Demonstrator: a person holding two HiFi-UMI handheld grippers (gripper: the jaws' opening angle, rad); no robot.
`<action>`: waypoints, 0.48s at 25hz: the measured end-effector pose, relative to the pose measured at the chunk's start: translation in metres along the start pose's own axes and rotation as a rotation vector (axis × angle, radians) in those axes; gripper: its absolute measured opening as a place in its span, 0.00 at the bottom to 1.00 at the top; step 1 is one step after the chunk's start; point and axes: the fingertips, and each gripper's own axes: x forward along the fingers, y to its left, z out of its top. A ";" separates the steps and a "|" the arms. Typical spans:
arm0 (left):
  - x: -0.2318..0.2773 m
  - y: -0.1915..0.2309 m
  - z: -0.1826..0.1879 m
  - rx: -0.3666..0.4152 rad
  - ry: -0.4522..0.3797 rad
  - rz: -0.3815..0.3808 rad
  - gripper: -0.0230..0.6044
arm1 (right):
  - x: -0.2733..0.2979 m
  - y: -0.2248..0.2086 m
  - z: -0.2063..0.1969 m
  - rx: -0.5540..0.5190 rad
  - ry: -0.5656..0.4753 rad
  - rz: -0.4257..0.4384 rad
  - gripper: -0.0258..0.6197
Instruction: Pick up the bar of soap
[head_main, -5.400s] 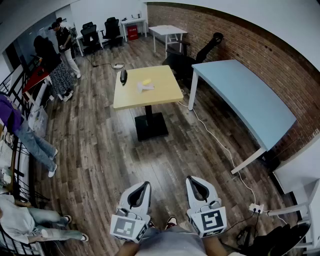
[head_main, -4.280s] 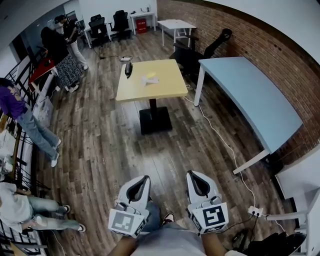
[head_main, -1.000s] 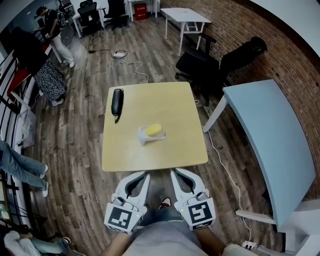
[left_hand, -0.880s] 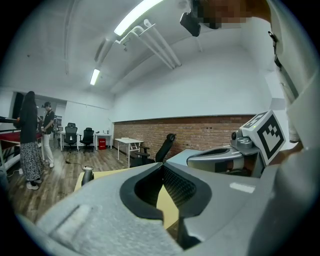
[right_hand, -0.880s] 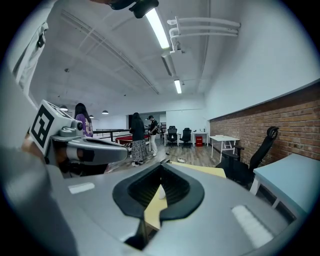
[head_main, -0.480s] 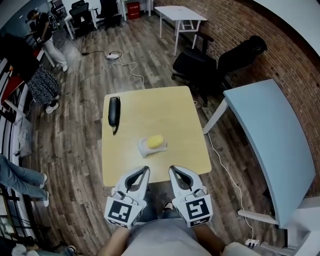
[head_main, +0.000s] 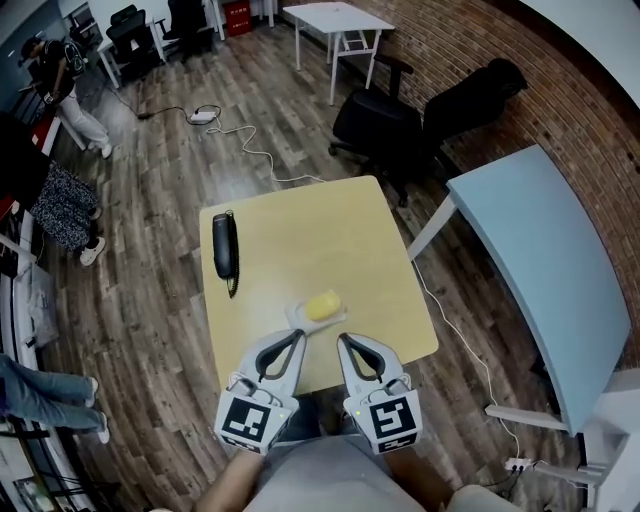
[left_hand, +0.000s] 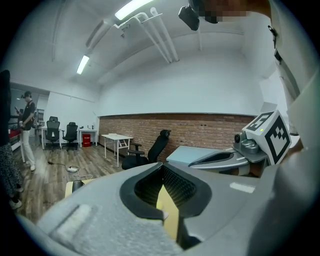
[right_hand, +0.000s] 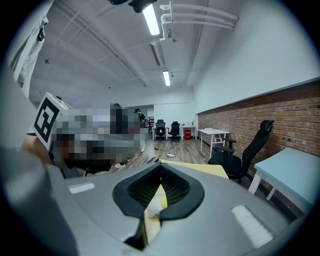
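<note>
Our left gripper and right gripper are both closed, empty, over the near desk edge. Soap sits on a white dish just ahead. Going in closed, we'd shove it.

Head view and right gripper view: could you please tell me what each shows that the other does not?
Only the head view shows the marker cube on the right gripper. Only the right gripper view shows the ceiling lights. Both show the yellow table, the black office chair, the light blue table and the brick wall.
</note>
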 end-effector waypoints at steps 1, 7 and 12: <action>0.002 0.005 -0.002 0.001 0.003 -0.013 0.04 | 0.005 0.001 -0.001 0.006 0.004 -0.012 0.04; 0.022 0.023 -0.021 0.002 0.047 -0.082 0.04 | 0.038 -0.001 -0.017 0.054 0.033 -0.059 0.04; 0.037 0.030 -0.043 -0.007 0.091 -0.105 0.04 | 0.059 -0.009 -0.044 0.188 0.045 -0.068 0.07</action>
